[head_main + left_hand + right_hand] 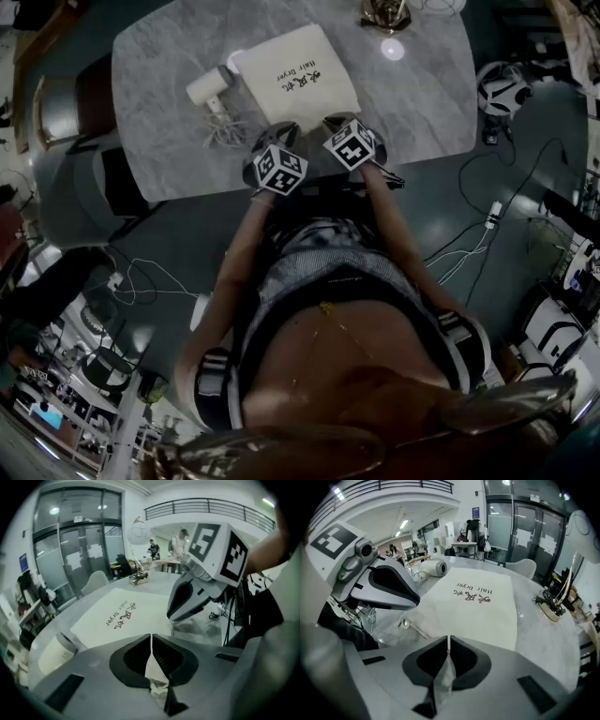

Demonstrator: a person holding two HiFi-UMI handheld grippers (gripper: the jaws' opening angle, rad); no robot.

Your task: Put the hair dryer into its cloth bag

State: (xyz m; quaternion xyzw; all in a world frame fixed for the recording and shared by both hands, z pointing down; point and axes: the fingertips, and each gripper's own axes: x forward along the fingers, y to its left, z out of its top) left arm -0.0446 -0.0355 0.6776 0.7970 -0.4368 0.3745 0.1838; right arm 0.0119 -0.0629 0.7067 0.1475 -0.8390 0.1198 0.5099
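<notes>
Left tongs (151, 641) and right tongs (448, 644) both closed, at near edge of bag (295, 70) on counter (422, 94). Can't tell if cloth is nipped. Dryer (208, 89) sits ahead-left of left tongs, partly hidden.

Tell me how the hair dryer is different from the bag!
The bag is flat and square; the dryer is round and chunky. The bag is bigger than the dryer. The bag has writing on it; the dryer has a cord. Both are whitish and lie on the table.
</notes>
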